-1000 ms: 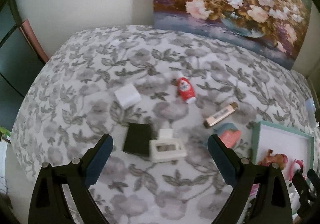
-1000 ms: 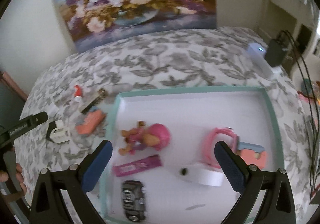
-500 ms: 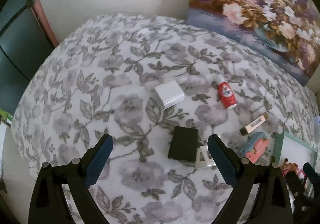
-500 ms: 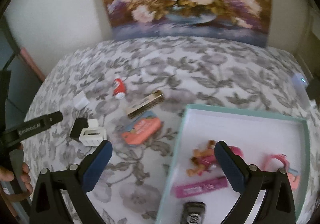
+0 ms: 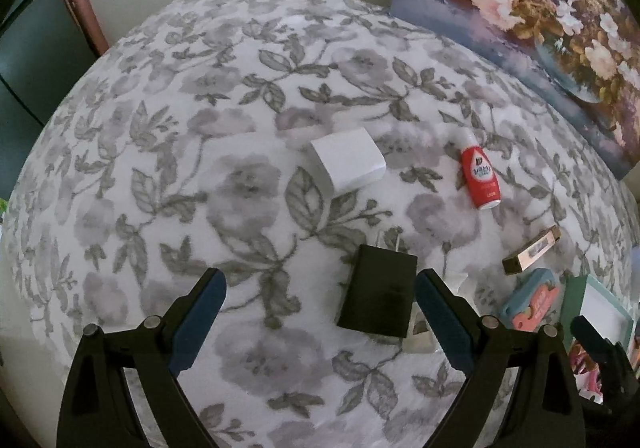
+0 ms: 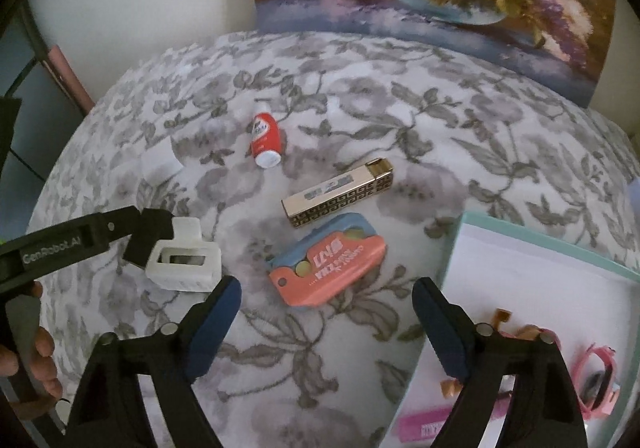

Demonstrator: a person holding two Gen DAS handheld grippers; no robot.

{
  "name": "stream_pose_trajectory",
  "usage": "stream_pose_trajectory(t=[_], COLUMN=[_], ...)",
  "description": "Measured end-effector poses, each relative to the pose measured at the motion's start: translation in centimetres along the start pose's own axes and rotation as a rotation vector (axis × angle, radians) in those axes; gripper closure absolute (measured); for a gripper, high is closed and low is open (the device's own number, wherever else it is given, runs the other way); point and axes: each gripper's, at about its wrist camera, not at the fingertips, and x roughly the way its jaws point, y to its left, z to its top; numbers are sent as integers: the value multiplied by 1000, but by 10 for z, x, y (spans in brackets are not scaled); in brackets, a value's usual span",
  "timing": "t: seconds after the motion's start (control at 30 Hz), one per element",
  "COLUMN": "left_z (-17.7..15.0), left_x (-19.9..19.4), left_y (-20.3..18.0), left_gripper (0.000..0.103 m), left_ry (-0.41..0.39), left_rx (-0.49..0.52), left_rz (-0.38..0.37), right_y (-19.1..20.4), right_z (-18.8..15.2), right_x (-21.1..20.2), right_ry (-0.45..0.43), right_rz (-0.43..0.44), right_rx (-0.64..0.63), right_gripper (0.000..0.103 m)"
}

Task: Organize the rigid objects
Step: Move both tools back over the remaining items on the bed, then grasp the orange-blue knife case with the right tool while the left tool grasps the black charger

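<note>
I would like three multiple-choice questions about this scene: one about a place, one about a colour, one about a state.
1. Where does the white box lie from the black charger in the left wrist view?
A. farther away, to its left
B. nearer the camera
C. on top of it

2. What colour is the small bottle?
A. green with black
B. red with white
C. all yellow

3. How does that bottle rest?
A. upright
B. on its side
C. inside the tray

Answers: 1 A, it sits higher in the picture; 2 B, red body and white end; 3 B, it lies flat on the flowered cloth.
</note>
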Motion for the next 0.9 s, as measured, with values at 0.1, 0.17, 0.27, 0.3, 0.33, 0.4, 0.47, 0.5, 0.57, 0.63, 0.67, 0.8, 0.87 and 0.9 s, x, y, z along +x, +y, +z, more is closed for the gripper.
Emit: stream_pose_trajectory(t=[0.1,0.17,0.27,0.3,0.33,0.4,0.47,0.5,0.57,0.63,0.67,0.8,0.87,0.9], left_z=[0,0,-1,-2,-2,-3,-4,-4,-4,-5,-5,-5,-6,-7], left_x=[9,14,21,25,26,31,34,35,36,35,35,35,34,33], left_y=[-5,-6,-8,-9,-9,-9,-7,-5,-4,-2,-1,2,2,2], left_gripper=[7,7,7,8,9,17,27,28,35,42,46,51,53,53], left_ry=[15,25,41,47,50,60,72,76,74,69,68,60,57,56], left_rx=[5,2,-7,-7,-7,-19,-37,-44,-49,-50,-51,-51,-48,-45], left_rz=[-11,-11,-21,-30,-32,-29,-43,-47,-38,-26,-21,-7,-1,2], right_y=[0,-2,-2,-1,0,2,3,3,2,3,3,5,6,6], right_z=[0,0,3,4,5,6,6,6,7,8,9,14,14,14], right_x=[10,15,18,20,21,25,29,30,34,37,38,42,43,43], right_ry=[18,24,22,24,25,29,33,34,35,33,31,21,17,13], right_rz=[-7,-3,-2,1,2,-7,-18,-19,-14,-12,-14,-21,-23,-24], right_rx=[-7,-3,-8,-8,-11,-25,-34,-33,-24,-21,-22,-28,-29,-31], right_gripper=[17,18,19,19,19,21,22,24,25,25,25,25,25,25])
